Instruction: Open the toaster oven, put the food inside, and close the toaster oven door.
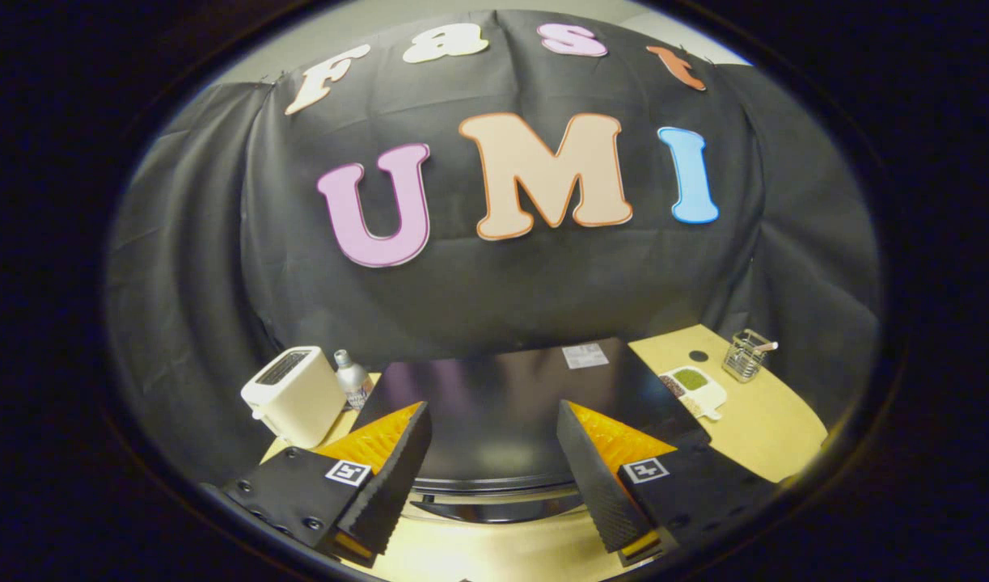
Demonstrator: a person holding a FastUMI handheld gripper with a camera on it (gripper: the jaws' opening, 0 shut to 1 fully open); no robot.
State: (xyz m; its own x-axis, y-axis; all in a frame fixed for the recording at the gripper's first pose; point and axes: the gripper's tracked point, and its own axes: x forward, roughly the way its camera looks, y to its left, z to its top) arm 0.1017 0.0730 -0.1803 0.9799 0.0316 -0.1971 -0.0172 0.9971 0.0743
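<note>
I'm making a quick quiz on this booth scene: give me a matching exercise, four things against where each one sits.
Things:
1. white slot toaster
2. silver metal bottle
3. wire mesh holder
4. black glossy toaster oven

Places:
A. far corner of the table, beyond the white tray of food
B. between the open gripper fingers and beyond them
C. outside one finger, at the table's edge
D. wedged between the toaster and the oven

Pairs: 1-C, 2-D, 3-A, 4-B
</note>
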